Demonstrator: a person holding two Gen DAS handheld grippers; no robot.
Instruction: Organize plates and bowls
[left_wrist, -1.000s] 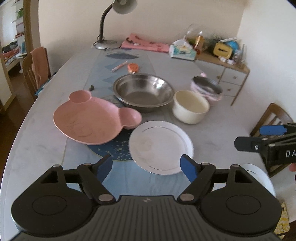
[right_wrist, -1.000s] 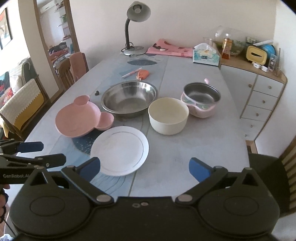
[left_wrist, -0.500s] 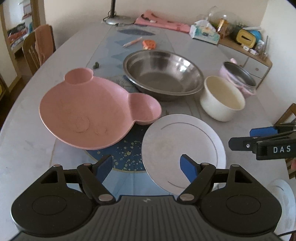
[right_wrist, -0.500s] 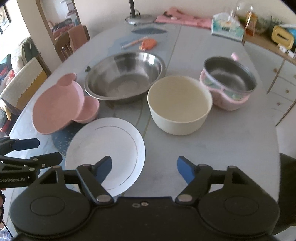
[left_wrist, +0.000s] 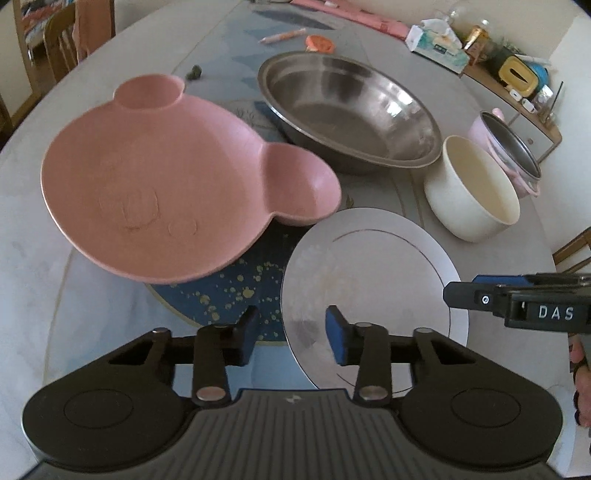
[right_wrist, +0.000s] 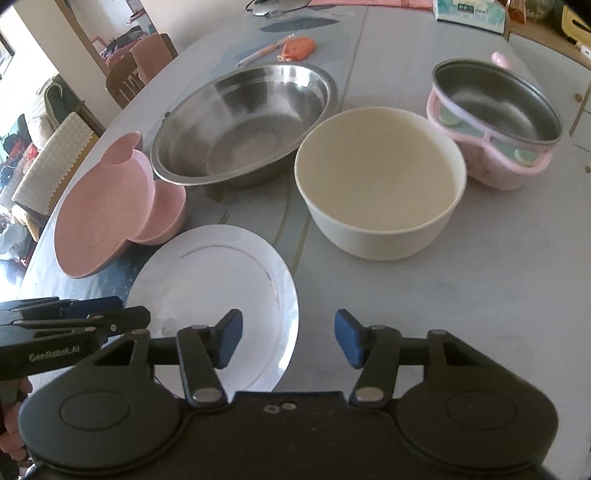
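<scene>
Straddling the near rim of the white plate (left_wrist: 373, 280), the left gripper (left_wrist: 290, 334) is unclenched for an edge grasp; the right gripper (right_wrist: 288, 338) is likewise released, empty.

This is a home dining room. A large pale marble-look dining table (right_wrist: 461, 288) carries household dishes, with wooden dining chairs (left_wrist: 61, 48) at the upper left of the frame. At the upper right stand a tissue box (left_wrist: 437, 46) and a cream wooden drawer cabinet (left_wrist: 532, 129) cluttered with small items.
</scene>
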